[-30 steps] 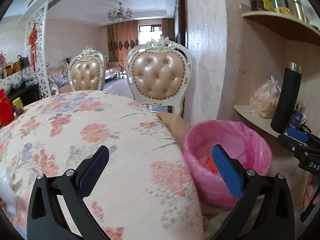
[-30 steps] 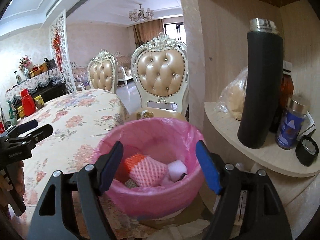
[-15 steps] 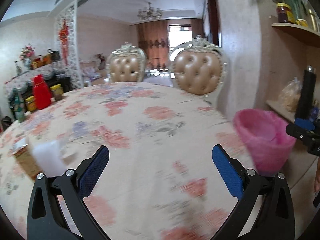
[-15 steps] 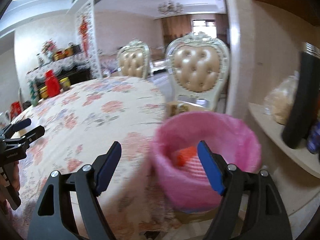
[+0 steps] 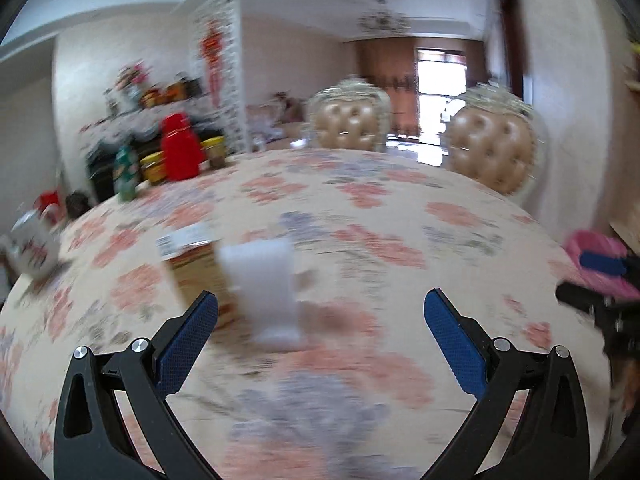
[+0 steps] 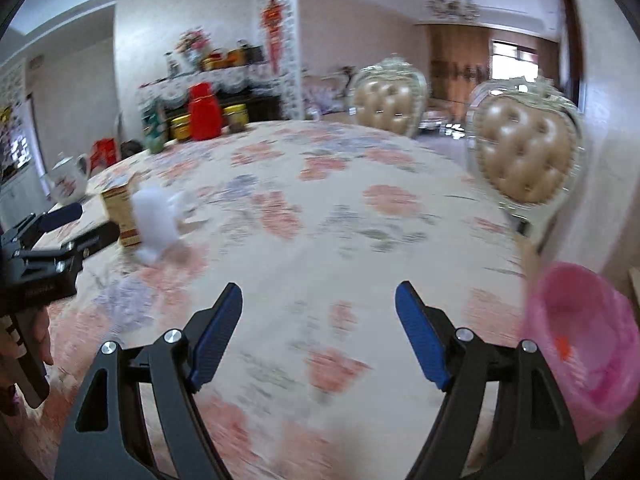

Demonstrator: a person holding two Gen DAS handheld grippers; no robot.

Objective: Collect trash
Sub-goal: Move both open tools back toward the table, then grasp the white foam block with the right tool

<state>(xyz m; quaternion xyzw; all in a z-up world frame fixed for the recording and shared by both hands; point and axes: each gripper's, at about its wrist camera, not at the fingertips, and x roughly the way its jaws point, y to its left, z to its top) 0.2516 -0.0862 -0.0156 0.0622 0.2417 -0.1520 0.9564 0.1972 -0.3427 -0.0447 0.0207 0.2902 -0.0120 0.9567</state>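
Clearly both my grippers hung over the flowered table (image 5: 360, 216) with nothing in them. My left gripper (image 5: 320, 332) had its jaws spread wide, and a blurred white piece of trash (image 5: 266, 288) stood on the cloth just beyond them, nearer the left finger, touching a small brown box (image 5: 192, 268) on its left. My right gripper (image 6: 319, 330) had its jaws spread too. The pink-lined bin (image 6: 580, 340) sat low at the table's right edge, something orange inside.
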